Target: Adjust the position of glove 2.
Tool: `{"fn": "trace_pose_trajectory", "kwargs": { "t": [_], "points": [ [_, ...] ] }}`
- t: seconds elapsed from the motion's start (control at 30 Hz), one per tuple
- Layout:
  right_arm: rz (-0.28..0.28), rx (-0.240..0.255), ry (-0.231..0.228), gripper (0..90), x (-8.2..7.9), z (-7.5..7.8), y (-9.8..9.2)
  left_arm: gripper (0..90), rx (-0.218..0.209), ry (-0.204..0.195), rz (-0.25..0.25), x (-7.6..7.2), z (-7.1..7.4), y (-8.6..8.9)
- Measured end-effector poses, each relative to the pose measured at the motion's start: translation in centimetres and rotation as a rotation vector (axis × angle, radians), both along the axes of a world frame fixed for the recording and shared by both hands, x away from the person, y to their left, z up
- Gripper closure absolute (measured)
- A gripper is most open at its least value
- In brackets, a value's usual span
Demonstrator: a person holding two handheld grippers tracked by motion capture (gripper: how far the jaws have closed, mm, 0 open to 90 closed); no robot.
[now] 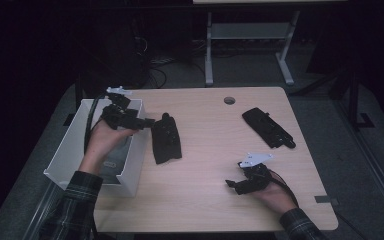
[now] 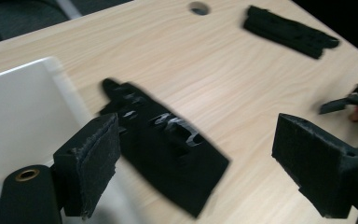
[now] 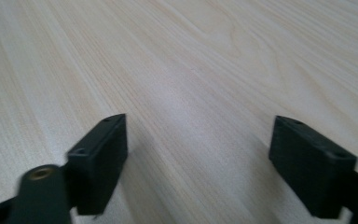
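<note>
Left gripper [image 1: 147, 122] gaping, empty, lined up on flat black padded case [image 1: 166, 138] beside white plastic bin [image 1: 70, 145], presumably to bin it; right gripper [image 1: 230, 185] wide, empty.

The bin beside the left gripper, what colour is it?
White; the bin shows best in the high view, at the table's left edge.

The wooden counter [image 1: 215, 200] carries a white box [image 1: 70, 145] at its left edge, a black pouch [image 1: 167, 140] just beside it, and another black pouch [image 1: 268, 128] far right.
</note>
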State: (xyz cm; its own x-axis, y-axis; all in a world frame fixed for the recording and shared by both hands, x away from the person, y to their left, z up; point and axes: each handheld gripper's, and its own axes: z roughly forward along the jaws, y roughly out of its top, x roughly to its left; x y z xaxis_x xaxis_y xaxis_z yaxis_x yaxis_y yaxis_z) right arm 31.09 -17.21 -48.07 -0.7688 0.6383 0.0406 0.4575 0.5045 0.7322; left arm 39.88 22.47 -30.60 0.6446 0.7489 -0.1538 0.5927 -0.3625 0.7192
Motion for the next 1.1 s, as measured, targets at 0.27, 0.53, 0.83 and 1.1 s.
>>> {"fn": "trace_pose_trajectory", "kwargs": {
  "t": [0.27,0.53,0.83,1.1],
  "points": [
    [-0.019,-0.021,-0.027,64.5,0.3,0.7,-0.8,14.6,-0.010,-0.021,-0.116,-1.8,-1.0,-6.0],
    [-0.078,-0.012,-0.001,90.0,2.7,2.1,-3.3,14.6,-0.007,-0.007,-0.175,-3.1,-4.3,-9.0],
    [-0.185,-0.018,-0.019,90.0,7.2,3.3,-7.9,14.6,0.025,-0.004,-0.227,-5.5,-9.2,-9.9],
    [-0.295,-0.038,-0.033,90.0,9.7,3.4,-11.5,14.6,0.049,0.013,-0.236,-7.2,-12.2,-9.2]
  ]
}}
